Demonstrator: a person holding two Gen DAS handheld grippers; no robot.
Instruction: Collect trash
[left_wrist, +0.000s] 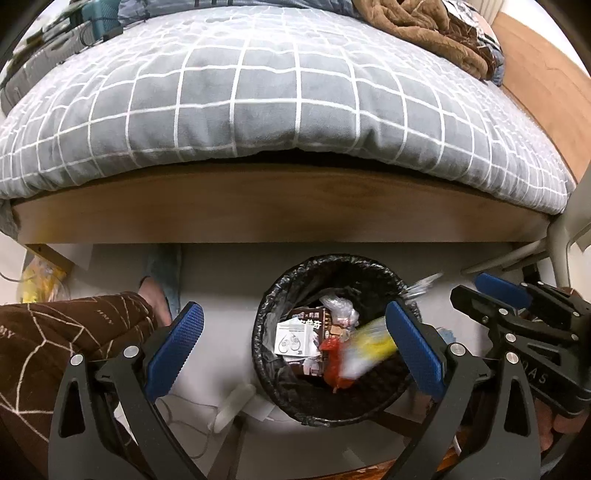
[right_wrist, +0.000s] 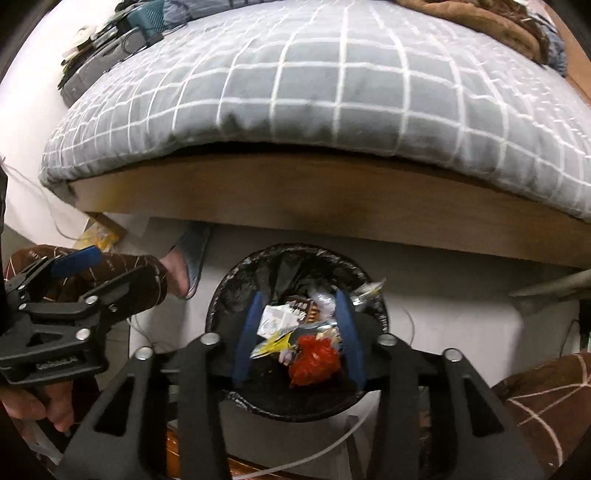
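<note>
A bed (left_wrist: 288, 92) with a grey checked quilt fills the room's far side; below its wooden frame the bin (left_wrist: 266, 325) stands on the pale floor, black liner already holding wrappers and a red scrap (right_wrist: 314, 360). Over it the right gripper (right_wrist: 299, 336) hangs part open, gripping nothing, a blurred yellow wrapper (left_wrist: 369, 345) dropping inside. The left gripper (left_wrist: 295, 350) is wide open, empty. More litter under the bed probably remains.
</note>
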